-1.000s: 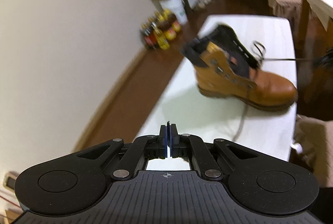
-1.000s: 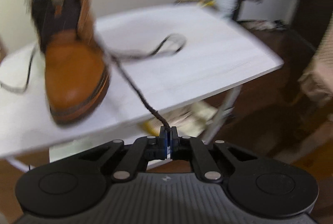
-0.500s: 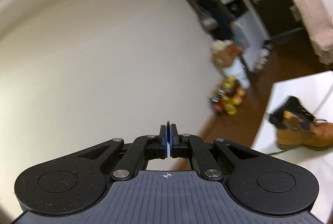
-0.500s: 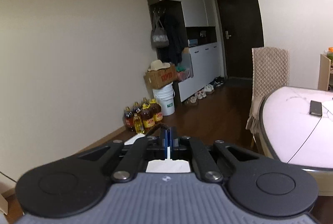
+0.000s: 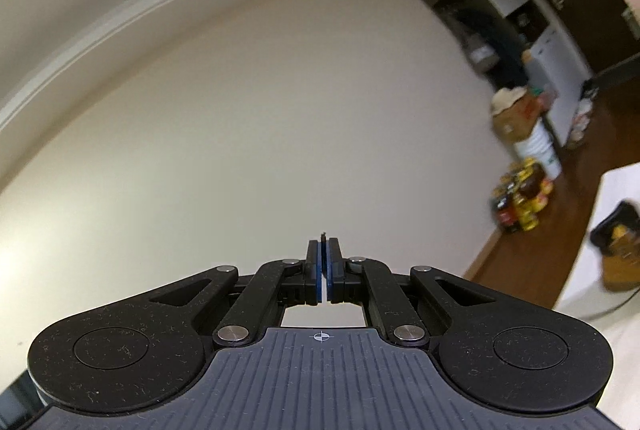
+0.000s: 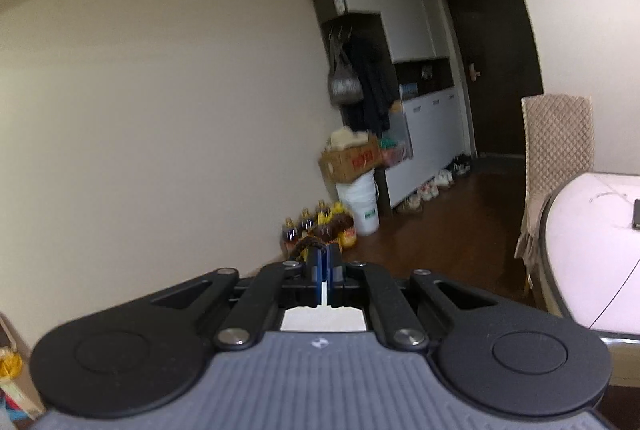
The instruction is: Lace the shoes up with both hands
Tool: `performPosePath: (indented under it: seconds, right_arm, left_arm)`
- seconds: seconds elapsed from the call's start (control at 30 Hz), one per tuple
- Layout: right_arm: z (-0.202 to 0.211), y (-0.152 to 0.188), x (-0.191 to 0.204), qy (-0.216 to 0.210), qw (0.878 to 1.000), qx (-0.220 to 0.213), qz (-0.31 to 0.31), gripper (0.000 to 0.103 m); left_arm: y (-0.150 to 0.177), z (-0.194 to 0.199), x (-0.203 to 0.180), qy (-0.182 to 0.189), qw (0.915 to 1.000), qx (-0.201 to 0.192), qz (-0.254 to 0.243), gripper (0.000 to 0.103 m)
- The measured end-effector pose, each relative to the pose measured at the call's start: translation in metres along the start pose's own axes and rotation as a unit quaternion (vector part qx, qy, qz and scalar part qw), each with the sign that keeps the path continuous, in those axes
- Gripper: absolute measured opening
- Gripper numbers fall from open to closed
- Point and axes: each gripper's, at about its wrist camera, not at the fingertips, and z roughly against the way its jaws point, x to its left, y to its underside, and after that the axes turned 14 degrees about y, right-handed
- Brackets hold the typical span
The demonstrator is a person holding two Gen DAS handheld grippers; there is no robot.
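The tan boot with a dark collar stands on the white table at the far right edge of the left wrist view, blurred. My left gripper is shut, held high and aimed at the bare wall; a thin dark tip, apparently a lace end, pokes up between its pads. My right gripper is shut on the dark braided lace, which bulges out to the left of its fingertips. The right wrist view has no boot, only a white patch of table below the fingers.
Several oil bottles stand on the dark wood floor by the wall, beside a white bucket topped with a cardboard box. A round pale table and a covered chair stand at the right. White cabinets and a dark door lie beyond.
Both grippers rose and tipped up from looking down at the boot to facing the room. The boot slid to the left view's right edge and left the right view. Both stayed shut.
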Motion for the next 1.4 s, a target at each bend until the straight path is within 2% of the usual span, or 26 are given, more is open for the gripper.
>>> performPosePath:
  seconds: [0.07,0.17,0.27,0.33,0.43,0.63,0.77,0.87,1.03,1.1,1.27,1.33,1.4]
  right_arm:
    - [0.008,-0.010,-0.015,0.000,1.000,-0.012,0.004,0.002]
    - [0.011,-0.021,-0.040,-0.016,1.000,-0.005,0.005,0.002]
    - [0.008,-0.032,-0.068,-0.061,0.998,0.030,-0.002,0.002]
    - [0.010,-0.040,-0.083,-0.088,0.995,0.039,0.005,0.002]
    - [0.009,-0.048,-0.099,-0.119,0.991,0.054,0.000,0.002]
    - [-0.002,-0.044,-0.125,-0.178,0.975,0.125,-0.036,0.002]
    - [-0.011,-0.037,-0.147,-0.212,0.955,0.178,-0.106,0.002]
    - [-0.019,-0.030,-0.162,-0.243,0.928,0.227,-0.168,0.002]
    - [-0.010,-0.027,-0.172,-0.253,0.924,0.249,-0.143,0.003]
    - [-0.003,-0.021,-0.172,-0.264,0.917,0.266,-0.134,0.003]
    - [0.018,-0.004,-0.166,-0.280,0.907,0.297,-0.103,0.002]
    - [0.021,0.008,-0.165,-0.279,0.902,0.317,-0.094,0.002]
    - [0.014,0.015,-0.161,-0.278,0.897,0.332,-0.087,0.002]
  left_arm:
    - [-0.018,0.017,-0.026,0.015,0.9997,-0.019,0.011,0.002]
    - [-0.040,0.044,-0.058,0.024,0.9987,-0.042,0.014,0.002]
    - [-0.070,0.083,-0.095,0.031,0.9971,-0.066,0.020,0.002]
    - [-0.099,0.119,-0.123,0.031,0.9955,-0.087,0.022,0.002]
    - [-0.125,0.146,-0.154,0.049,0.9935,-0.099,0.027,0.002]
    - [-0.154,0.179,-0.215,0.113,0.9855,-0.127,0.008,0.002]
    - [-0.168,0.183,-0.247,0.156,0.9769,-0.145,0.007,0.002]
    - [-0.173,0.182,-0.273,0.193,0.9694,-0.152,0.003,0.002]
    - [-0.172,0.171,-0.320,0.269,0.9524,-0.143,-0.002,0.002]
    - [-0.170,0.164,-0.338,0.297,0.9453,-0.135,-0.004,0.002]
    - [-0.154,0.148,-0.389,0.373,0.9207,-0.115,-0.018,0.002]
    - [-0.146,0.141,-0.408,0.404,0.9084,-0.105,-0.022,0.002]
    - [-0.138,0.143,-0.418,0.420,0.9009,-0.104,-0.029,0.002]
